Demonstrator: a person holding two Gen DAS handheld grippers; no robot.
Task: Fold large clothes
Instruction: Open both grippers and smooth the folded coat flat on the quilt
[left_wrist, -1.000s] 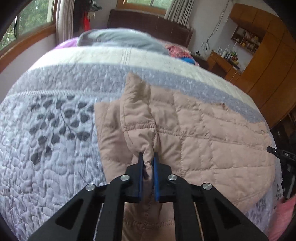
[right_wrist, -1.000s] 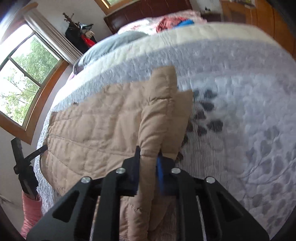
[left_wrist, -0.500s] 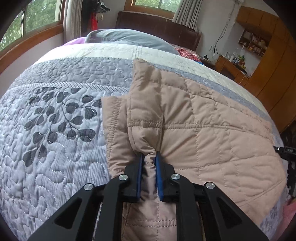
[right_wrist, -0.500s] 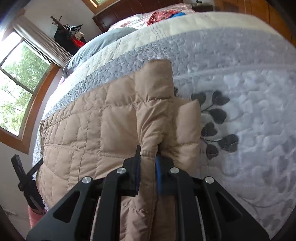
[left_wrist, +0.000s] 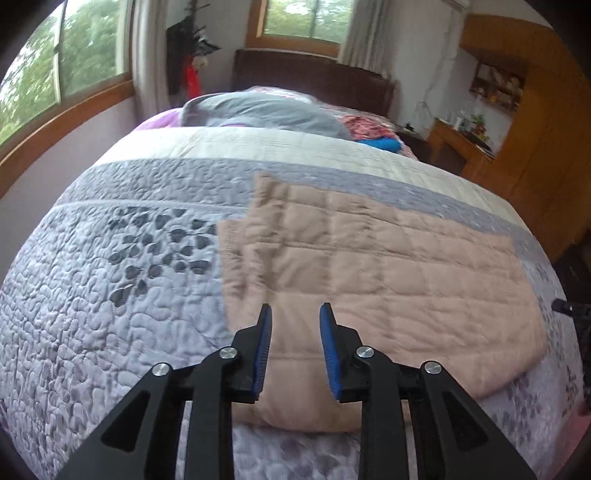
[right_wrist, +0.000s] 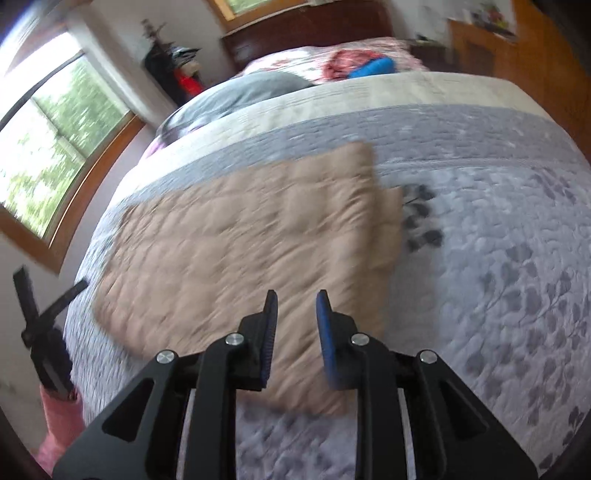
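A tan quilted jacket (left_wrist: 388, 280) lies folded and flat on the bed's grey quilt (left_wrist: 110, 295). My left gripper (left_wrist: 295, 314) hovers above the jacket's near left edge. Its jaws are opening, with a clear gap and nothing between the blue pads. In the right wrist view the same jacket (right_wrist: 229, 251) lies blurred, its right edge stacked over a lower layer. Over the jacket's near right part, my right gripper (right_wrist: 296, 300) is also opening, and its pads hold no cloth.
A grey pillow (left_wrist: 266, 110) and red and blue clothes (left_wrist: 373, 133) lie at the head of the bed. Windows line the left wall and wooden cabinets (left_wrist: 524, 122) stand at the right. A black stand (right_wrist: 40, 332) rises beside the bed's left edge.
Both grippers have let go of the raised folds of the jacket and pulled back and up. The jacket has dropped flat onto the quilt.
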